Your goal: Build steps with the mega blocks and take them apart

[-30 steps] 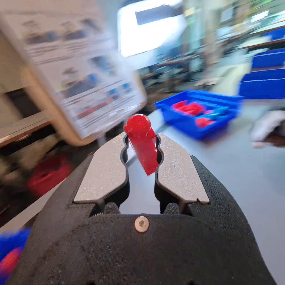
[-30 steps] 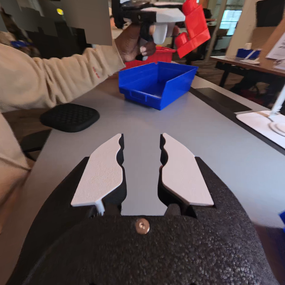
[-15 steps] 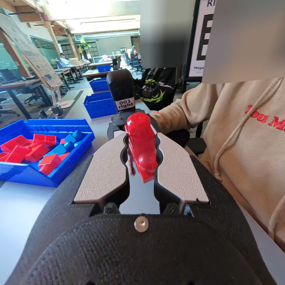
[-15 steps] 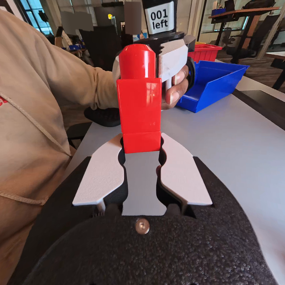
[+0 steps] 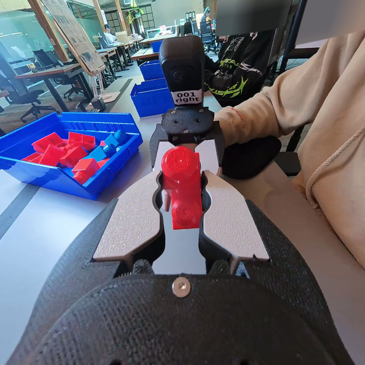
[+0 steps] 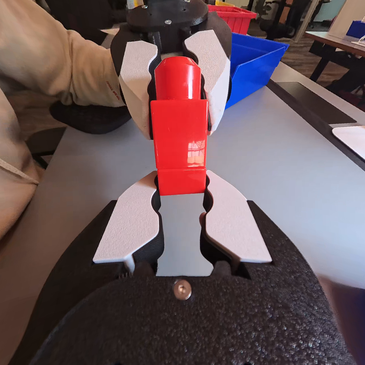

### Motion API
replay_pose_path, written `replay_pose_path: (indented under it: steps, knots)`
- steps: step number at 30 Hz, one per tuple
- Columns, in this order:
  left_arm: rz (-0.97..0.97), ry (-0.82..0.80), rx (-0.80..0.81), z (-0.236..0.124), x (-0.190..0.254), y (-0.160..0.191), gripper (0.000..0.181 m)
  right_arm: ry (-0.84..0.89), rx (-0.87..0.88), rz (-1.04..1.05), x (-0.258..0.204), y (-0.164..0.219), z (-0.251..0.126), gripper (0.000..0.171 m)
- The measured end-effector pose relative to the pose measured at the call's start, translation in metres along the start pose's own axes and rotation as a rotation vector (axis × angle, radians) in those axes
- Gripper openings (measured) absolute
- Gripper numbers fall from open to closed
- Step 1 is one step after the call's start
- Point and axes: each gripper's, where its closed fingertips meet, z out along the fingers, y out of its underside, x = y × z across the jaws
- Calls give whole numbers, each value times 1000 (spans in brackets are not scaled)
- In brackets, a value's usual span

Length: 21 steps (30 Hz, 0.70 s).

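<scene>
Gripping opposite ends of the joined red blocks (image 6: 180,138), left gripper (image 5: 181,189) and right gripper (image 6: 181,182) stand clamped; judged mid-disassembly, pull-apart pending, blue bin (image 5: 110,189) awaiting pieces.

This is a large open-plan office or lab workspace, as shown by the rows of long wooden-topped desks (image 5: 49,72) with black swivel chairs (image 5: 32,98), the glass partition walls (image 5: 17,39), people seated at far desks, and blue plastic storage bins (image 5: 152,98) on the grey table (image 5: 49,217).
</scene>
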Motion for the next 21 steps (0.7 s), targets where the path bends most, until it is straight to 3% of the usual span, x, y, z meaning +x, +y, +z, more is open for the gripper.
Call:
replay_pose_path:
  steps: [14, 21]
  knots:
    - [-38, 43, -14, 1, 3, 9, 36, -5, -5, -52, -4, 4, 2, 39]
    - [-60, 45, 96, -9, 3, -18, 37, -30, -31, -53, -10, 0, 0, 37]
